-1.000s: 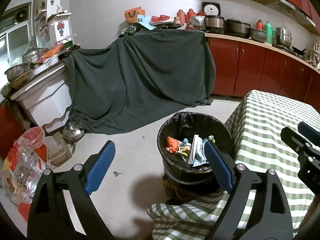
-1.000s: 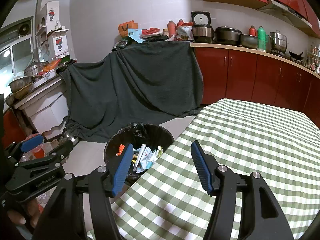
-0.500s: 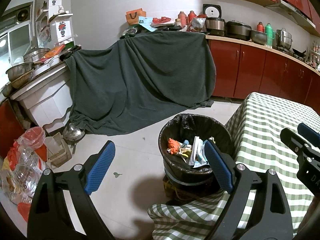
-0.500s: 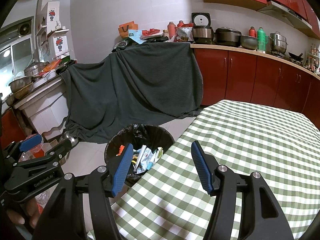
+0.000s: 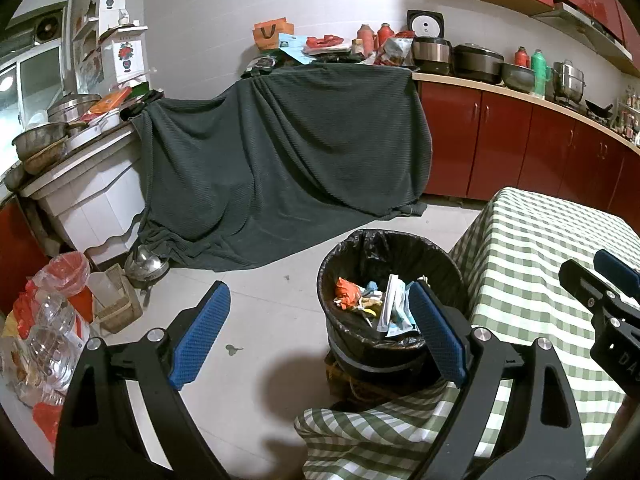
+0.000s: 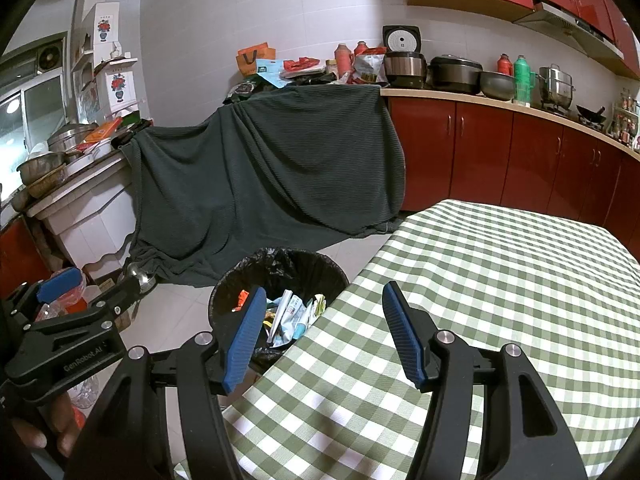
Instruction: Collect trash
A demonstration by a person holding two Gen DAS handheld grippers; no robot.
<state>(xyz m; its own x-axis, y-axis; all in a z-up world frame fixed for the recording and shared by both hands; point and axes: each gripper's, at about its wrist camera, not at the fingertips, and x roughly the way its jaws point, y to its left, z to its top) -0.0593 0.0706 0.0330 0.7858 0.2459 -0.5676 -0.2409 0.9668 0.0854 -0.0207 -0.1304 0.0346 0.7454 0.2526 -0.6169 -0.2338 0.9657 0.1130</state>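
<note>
Gaping wide, empty: left tool, right tool; one wrapper-filled bin, one checkered table.

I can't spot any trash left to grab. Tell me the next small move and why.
Probably pan the open, empty right gripper further over the green-checked tablecloth to look for more litter. The cloth shows bare in both views, the wrappers already lie in the black-lined round trash bin, and the left gripper is open and empty too.

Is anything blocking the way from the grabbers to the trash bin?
Nothing visible does. The bin stands open, no lid. The left gripper and right gripper are both open and empty near it.
</note>
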